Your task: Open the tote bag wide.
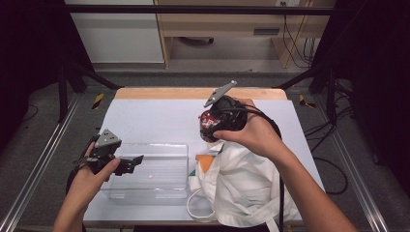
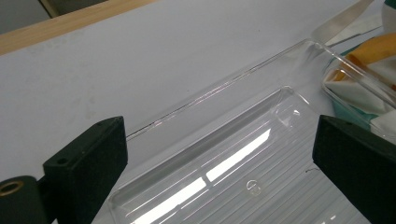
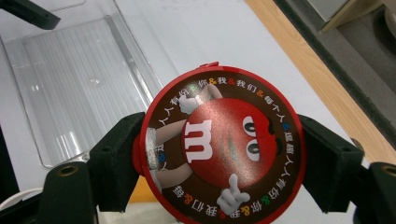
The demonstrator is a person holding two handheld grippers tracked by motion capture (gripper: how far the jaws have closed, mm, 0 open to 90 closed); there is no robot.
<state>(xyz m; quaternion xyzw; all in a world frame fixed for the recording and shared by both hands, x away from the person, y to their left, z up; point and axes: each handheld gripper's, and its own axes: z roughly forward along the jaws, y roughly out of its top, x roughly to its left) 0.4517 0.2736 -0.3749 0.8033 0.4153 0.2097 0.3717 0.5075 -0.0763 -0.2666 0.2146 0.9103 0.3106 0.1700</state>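
My right gripper (image 3: 219, 154) is shut on a round red candy tin (image 3: 223, 148) whose lid carries a red cartoon face and a white "m". In the high view the right gripper (image 1: 209, 126) holds the tin (image 1: 208, 121) above the table, just beyond a white cloth bag (image 1: 244, 186). My left gripper (image 1: 136, 161) stands open over the left part of a clear plastic tray (image 1: 164, 186), its jaws wide apart with nothing between them. From the left gripper (image 2: 219, 163) I look down onto the tray's ribbed floor (image 2: 243, 172).
The bag lies at the front right of the white table top (image 1: 159, 118), with orange and green items (image 1: 204, 162) showing at its mouth beside the tray. The table's wooden far edge (image 1: 193, 93) runs along the back. Metal frame rails (image 1: 43, 159) flank both sides.
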